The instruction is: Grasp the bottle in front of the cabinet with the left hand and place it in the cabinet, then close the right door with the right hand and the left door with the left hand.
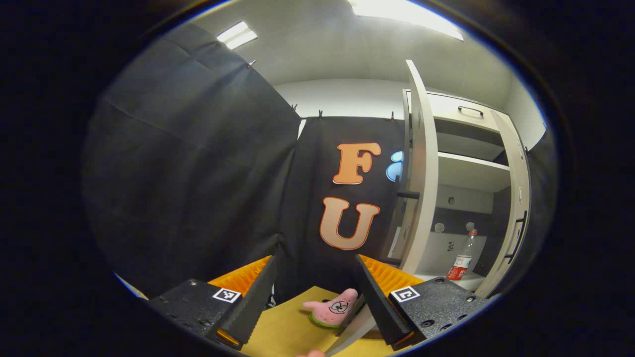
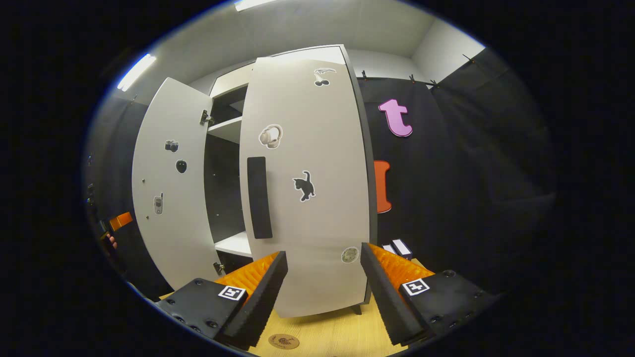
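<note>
The clear bottle (image 1: pixel 461 258) with a red label stands upright inside the white cabinet (image 1: pixel 471 173), on its lower shelf. The left door (image 1: pixel 421 173) shows edge-on and stands open, with my left gripper (image 1: pixel 315 302) open and empty to its left, low over the table. In the right gripper view the right door (image 2: pixel 307 188), with its black handle (image 2: pixel 259 197), is swung partly across the cabinet opening. My right gripper (image 2: pixel 322 292) is open just in front of that door's lower part, holding nothing. The left door (image 2: pixel 168 183) is wide open there.
A pink starfish toy (image 1: pixel 332 307) lies on the wooden table (image 1: pixel 278 332) between my left fingers. A round wooden disc (image 2: pixel 284 341) rests on the table below the right door. Small white boxes (image 2: pixel 399 247) sit by the cabinet's right side. Black cloth walls surround the booth.
</note>
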The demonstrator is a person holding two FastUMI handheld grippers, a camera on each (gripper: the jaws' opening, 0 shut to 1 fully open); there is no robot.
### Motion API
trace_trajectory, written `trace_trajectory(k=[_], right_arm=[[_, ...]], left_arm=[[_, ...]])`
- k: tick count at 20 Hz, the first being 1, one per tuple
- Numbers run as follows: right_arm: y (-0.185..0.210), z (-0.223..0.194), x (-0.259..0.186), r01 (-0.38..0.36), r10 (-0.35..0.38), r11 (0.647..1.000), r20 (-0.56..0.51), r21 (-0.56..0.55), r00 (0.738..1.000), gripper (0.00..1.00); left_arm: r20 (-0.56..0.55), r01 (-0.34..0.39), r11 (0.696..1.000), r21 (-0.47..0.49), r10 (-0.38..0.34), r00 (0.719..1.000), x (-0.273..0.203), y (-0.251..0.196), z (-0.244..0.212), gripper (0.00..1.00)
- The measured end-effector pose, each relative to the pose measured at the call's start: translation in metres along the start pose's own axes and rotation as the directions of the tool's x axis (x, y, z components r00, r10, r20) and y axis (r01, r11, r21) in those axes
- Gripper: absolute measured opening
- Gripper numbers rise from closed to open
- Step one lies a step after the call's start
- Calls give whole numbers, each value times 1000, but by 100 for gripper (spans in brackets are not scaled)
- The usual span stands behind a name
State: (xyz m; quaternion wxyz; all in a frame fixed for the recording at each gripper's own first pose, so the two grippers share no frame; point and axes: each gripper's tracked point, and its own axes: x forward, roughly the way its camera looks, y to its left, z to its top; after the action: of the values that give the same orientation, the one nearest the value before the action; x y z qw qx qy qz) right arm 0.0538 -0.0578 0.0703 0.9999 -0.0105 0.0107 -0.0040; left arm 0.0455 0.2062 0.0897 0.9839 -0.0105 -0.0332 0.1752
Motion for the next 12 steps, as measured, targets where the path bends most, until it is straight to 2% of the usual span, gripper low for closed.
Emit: trace_trajectory(k=[1, 4, 10, 12], right_arm=[[-2, -3, -2, 1, -1, 1000, -7, 12, 1000, 98], [-15, -7, -8, 33, -33, 999, -5, 12, 999, 98], [-41, -12, -22, 91, -91, 996, -5, 15, 996, 98], [-50, -14, -27, 106, -106, 994, -5, 22, 994, 98]], left_arm=[[3, 8, 1000, 25, -8, 1000, 12, -1, 2, 94], [4, 26, 996, 87, -26, 1000, 33, -8, 6, 92], [19, -4, 992, 122, 1, 1000, 42, -12, 3, 94], [15, 38, 991, 127, -40, 999, 39, -21, 4, 92]])
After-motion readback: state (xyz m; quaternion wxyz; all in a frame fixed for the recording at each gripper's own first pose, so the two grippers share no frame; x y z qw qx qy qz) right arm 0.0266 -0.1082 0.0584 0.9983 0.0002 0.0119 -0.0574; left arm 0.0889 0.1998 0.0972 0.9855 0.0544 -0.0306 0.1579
